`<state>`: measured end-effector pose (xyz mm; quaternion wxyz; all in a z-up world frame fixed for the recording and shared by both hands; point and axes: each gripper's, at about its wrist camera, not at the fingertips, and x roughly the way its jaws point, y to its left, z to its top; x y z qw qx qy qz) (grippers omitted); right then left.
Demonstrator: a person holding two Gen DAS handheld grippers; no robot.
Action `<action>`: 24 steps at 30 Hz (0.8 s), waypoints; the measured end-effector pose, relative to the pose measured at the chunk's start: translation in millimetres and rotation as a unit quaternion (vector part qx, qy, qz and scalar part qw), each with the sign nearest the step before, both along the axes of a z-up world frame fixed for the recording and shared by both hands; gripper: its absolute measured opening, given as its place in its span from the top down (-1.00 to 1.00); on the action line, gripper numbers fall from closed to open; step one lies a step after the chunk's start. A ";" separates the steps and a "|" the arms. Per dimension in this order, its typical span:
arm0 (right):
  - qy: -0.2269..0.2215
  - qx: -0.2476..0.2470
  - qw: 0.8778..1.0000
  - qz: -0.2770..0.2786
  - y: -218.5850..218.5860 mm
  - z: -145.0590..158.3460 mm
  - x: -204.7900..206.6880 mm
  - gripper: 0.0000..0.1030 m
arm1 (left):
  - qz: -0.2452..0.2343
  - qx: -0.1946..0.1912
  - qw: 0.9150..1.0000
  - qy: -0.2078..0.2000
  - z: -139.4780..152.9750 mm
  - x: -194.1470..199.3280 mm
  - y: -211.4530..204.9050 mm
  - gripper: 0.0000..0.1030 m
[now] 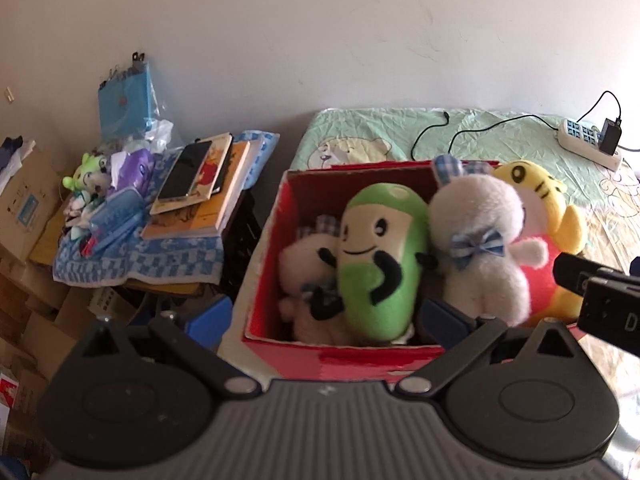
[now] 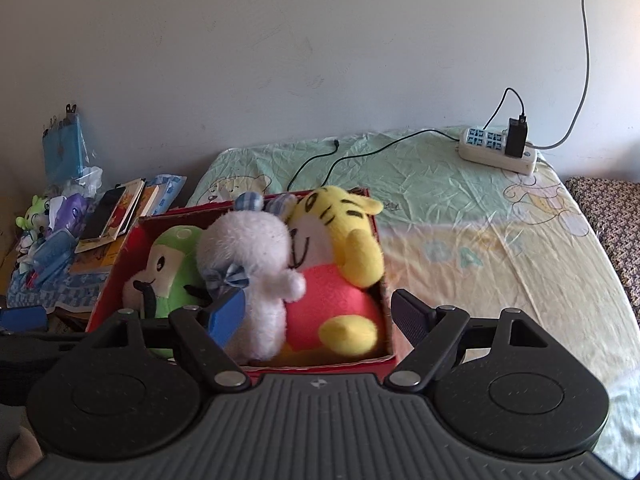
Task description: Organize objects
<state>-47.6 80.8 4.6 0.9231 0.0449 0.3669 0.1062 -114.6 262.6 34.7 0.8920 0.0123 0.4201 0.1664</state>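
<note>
Looking along both wrists, I see my left hand-held gripper (image 1: 328,318) and right hand-held gripper (image 2: 320,316) spread wide, gripping nothing, just before the red box (image 2: 320,364) on the bed (image 2: 480,240). Packing looks nearly finished, I judge; next I would press the toys down or pull back. The green plush (image 1: 378,264) stands upright, long axis vertical, face toward me. Beside it the white plush (image 2: 248,272) leans on the tiger (image 2: 336,256), both poking above the rim. Farther left, books (image 1: 200,196) crowd a side stand.
</note>
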 end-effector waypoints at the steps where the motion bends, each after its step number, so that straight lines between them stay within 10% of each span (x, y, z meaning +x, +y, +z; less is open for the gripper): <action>1: 0.002 0.000 1.000 -0.002 3.2 -2.0 0.3 -0.60 | -0.002 -0.001 1.000 0.000 -0.7 -0.3 3.0 -0.97; 24: 0.029 -0.026 0.999 -0.026 34.0 -5.4 13.8 -0.60 | -0.017 -0.036 0.999 0.004 -9.8 14.8 38.5 -0.96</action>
